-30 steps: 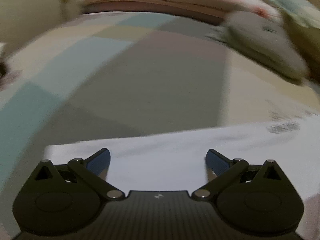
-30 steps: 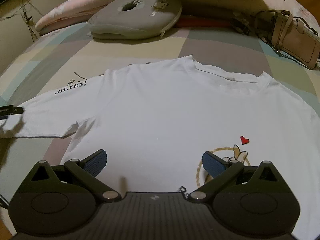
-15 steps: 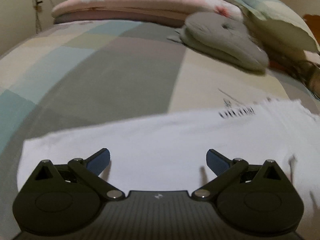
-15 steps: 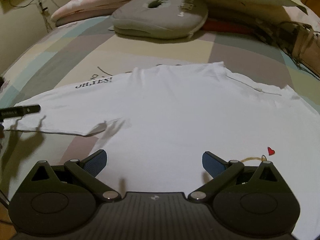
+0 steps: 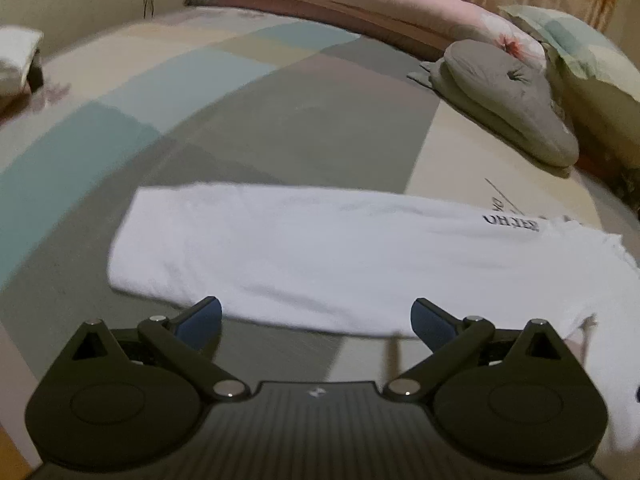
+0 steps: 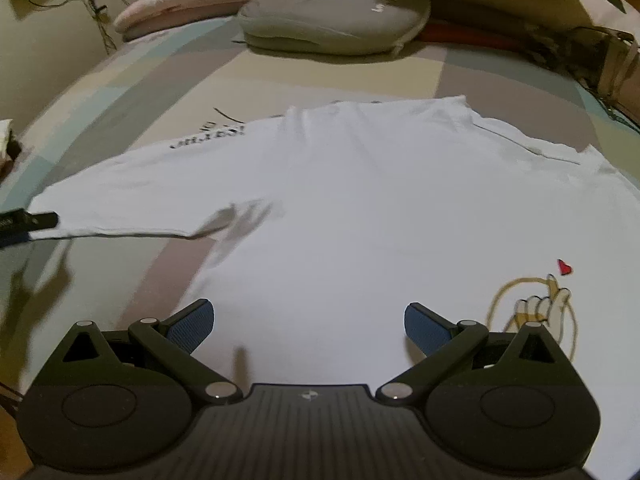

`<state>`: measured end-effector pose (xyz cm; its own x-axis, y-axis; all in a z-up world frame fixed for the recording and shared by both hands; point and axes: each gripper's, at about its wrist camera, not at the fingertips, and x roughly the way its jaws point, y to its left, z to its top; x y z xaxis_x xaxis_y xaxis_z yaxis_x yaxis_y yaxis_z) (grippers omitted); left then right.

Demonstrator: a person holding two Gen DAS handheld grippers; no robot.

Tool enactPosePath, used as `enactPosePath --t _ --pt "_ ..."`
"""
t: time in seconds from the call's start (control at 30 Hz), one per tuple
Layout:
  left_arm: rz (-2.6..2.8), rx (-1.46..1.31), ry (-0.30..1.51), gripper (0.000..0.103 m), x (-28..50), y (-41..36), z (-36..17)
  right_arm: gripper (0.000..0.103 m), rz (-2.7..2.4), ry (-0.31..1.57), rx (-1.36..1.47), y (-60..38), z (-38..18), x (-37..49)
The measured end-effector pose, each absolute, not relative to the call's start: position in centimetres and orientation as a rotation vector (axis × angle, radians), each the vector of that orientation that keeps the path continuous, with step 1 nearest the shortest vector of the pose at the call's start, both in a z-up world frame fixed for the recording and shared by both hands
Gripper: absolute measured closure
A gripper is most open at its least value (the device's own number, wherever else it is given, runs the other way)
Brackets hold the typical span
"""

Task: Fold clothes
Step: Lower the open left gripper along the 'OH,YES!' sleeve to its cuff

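A white T-shirt (image 6: 360,208) lies spread flat on the patchwork bed, with a red heart and a hand drawing (image 6: 536,308) at its right. Its left sleeve (image 5: 304,256), with black lettering near the shoulder, stretches across the left wrist view. My left gripper (image 5: 316,316) is open, just short of the sleeve's near hem, holding nothing. My right gripper (image 6: 309,318) is open over the shirt's lower body, empty. In the right wrist view, the tip of the left gripper (image 6: 28,222) shows at the sleeve end.
A grey ring cushion (image 6: 336,20) and a pink bolster (image 5: 340,0) lie at the head of the bed. A patterned pillow (image 5: 592,52) sits at the far right. A handbag (image 6: 616,64) rests right of the shirt. The bed's left edge (image 5: 16,320) is close.
The left gripper has pulled back from the sleeve, so its fingers now sit before the hem instead of over the cloth. The right gripper has shifted left along the shirt's lower part.
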<state>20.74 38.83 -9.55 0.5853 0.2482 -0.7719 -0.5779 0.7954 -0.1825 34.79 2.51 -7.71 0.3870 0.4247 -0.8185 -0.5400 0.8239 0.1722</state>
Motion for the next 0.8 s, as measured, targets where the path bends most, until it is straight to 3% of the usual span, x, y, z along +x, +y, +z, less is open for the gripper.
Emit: enactPosePath --t 0.27,0.8 --pt "0.527 -0.731 0.736 0.001 19.8 40.6 -11.0 0.000 0.656 0.988 -0.132 2.4 -7.2 35.0" --pt "0.535 -0.840 0.628 0.001 19.6 43.1 -11.5 0.000 0.636 0.983 -0.122 1.9 -7.6 36.2"
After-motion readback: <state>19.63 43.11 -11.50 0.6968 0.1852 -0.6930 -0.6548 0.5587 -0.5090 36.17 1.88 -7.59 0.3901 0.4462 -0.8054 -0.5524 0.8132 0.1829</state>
